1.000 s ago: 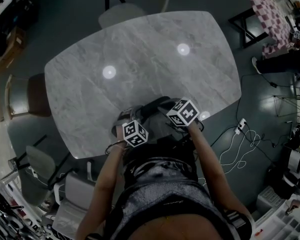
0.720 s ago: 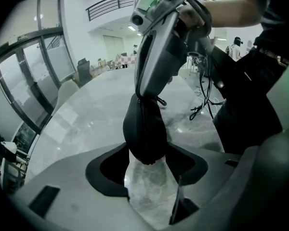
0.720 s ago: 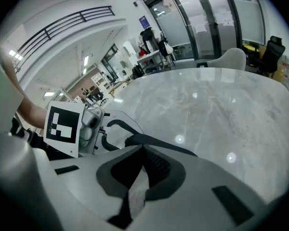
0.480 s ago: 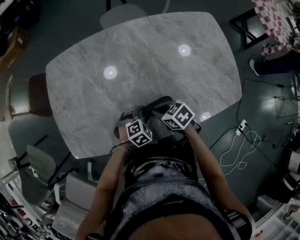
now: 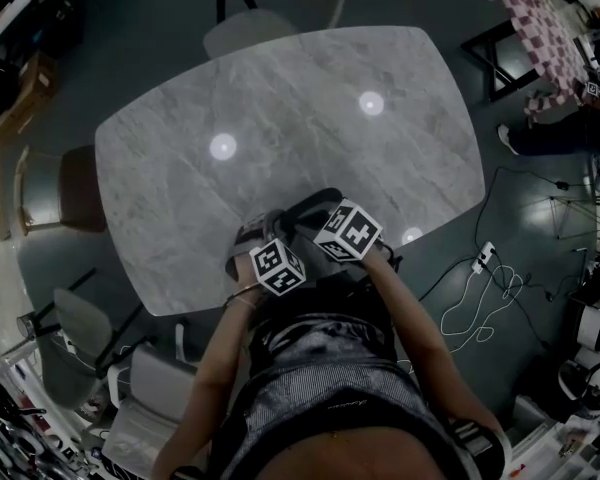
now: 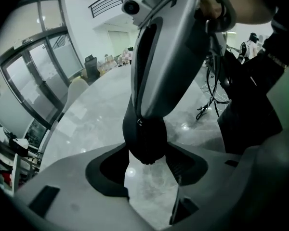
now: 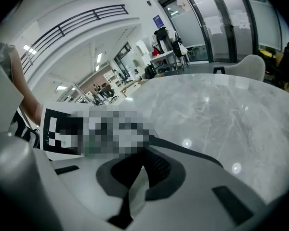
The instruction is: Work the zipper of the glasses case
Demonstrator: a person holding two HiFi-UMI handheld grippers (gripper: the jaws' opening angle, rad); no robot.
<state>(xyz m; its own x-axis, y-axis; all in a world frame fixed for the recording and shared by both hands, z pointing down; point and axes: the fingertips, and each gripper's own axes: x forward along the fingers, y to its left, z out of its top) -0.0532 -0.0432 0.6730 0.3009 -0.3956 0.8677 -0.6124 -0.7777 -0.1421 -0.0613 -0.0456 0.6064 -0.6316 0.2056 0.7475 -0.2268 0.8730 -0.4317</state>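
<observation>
The dark glasses case (image 5: 315,208) sits at the near edge of the marble table (image 5: 280,98), between my two grippers. In the left gripper view its rounded black end (image 6: 145,146) fills the gap of my left gripper (image 6: 147,165), with a pad pressed on each side. My right gripper (image 6: 140,124) comes down onto the case from above. Its tips meet at a small metal ring, the zipper pull (image 6: 139,122). In the right gripper view the right gripper (image 7: 137,177) has its pads together, and the case is hidden below them. The head view shows both marker cubes close together, left (image 5: 277,266) and right (image 5: 348,231).
Chairs stand at the table's far end (image 5: 270,8) and left side (image 5: 55,188). White cables (image 5: 480,288) lie on the floor to the right. A person's leg (image 5: 550,128) shows at the far right. The person's torso covers the table's near edge.
The right gripper's cube has slid a little left, closer to the left gripper. The left gripper has barely moved and keeps its hold on the case.
</observation>
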